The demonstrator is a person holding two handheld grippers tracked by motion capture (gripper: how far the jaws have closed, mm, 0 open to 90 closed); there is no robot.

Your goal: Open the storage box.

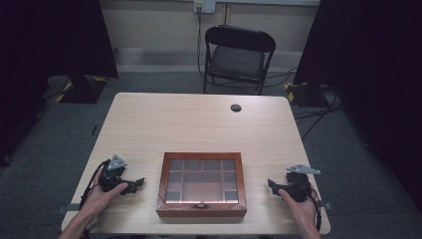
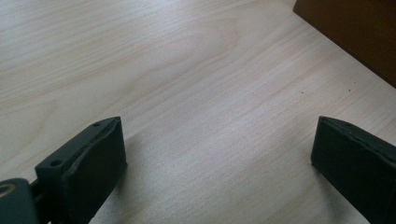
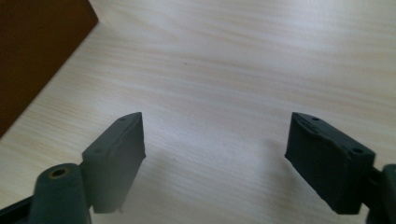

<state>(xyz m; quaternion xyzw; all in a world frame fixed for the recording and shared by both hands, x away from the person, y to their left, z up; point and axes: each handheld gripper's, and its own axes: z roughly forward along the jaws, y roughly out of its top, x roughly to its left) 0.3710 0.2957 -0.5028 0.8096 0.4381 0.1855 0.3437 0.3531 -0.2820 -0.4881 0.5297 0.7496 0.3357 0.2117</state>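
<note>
A brown wooden box (image 1: 201, 183) with a glass lid over several compartments lies shut near the table's front edge, a small clasp on its near side. My left gripper (image 1: 135, 184) rests on the table to the box's left, jaws wide apart and nothing between them; the box's side (image 2: 355, 32) fills the upper right corner of the left gripper view. My right gripper (image 1: 272, 185) rests to the box's right, also open and empty, with the box's side (image 3: 32, 51) at the upper left of the right gripper view. Both point toward the box, apart from it.
The light wooden table (image 1: 199, 124) has a round cable hole (image 1: 236, 107) near its far edge. A black folding chair (image 1: 238, 57) stands behind the table. Dark curtains hang at both sides, and cables lie on the grey floor.
</note>
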